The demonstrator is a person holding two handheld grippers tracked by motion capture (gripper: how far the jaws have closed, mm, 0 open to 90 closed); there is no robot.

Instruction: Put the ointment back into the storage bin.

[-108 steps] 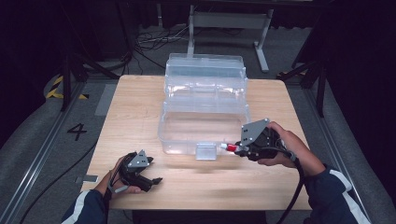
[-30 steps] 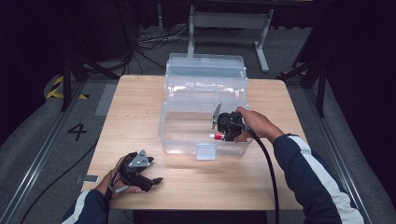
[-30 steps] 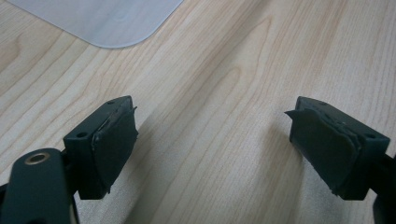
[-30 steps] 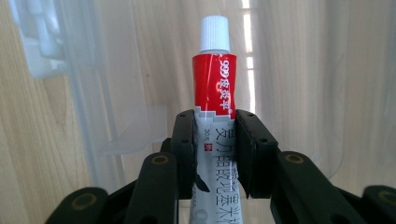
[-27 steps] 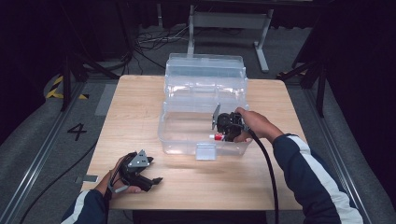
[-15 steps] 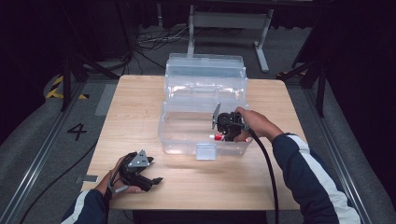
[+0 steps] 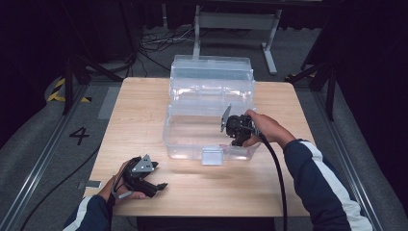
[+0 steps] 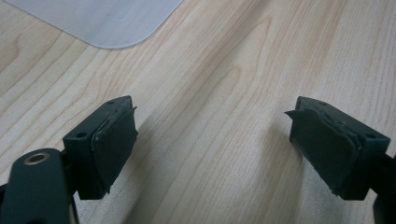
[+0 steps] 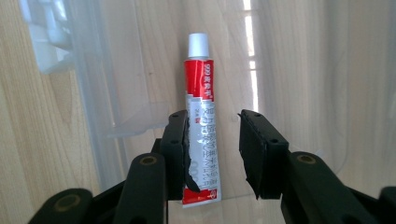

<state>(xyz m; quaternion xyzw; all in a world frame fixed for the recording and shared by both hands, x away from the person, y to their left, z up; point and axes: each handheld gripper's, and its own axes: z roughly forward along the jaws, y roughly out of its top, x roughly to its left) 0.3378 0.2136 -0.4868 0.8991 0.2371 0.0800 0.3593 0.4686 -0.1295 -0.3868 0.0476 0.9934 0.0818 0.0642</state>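
On the near left part of the wooden table [image 7: 139, 120], my left gripper [image 7: 155, 185] rests low in the left hand [image 7: 126, 185]. From the left gripper view I read its jaws as spread wide, with bare wood grain between them and a rounded corner of clear plastic [image 8: 100, 21] lying on the table farther off.

At the middle of the table stands a clear plastic box [image 7: 211, 130], its lid tipped back on the far side. My right gripper [image 7: 235, 141] reaches down into the box's right part, held by the right hand [image 7: 262, 127], with the cable [image 7: 274, 175] trailing back toward me.

Through the right gripper view I see a red and white tube [image 9: 201, 102] with a white cap, lying between the jaws. It touches the left jaw, while the right jaw stands apart from it, so the jaws are partly parted and not clamped on the tube.
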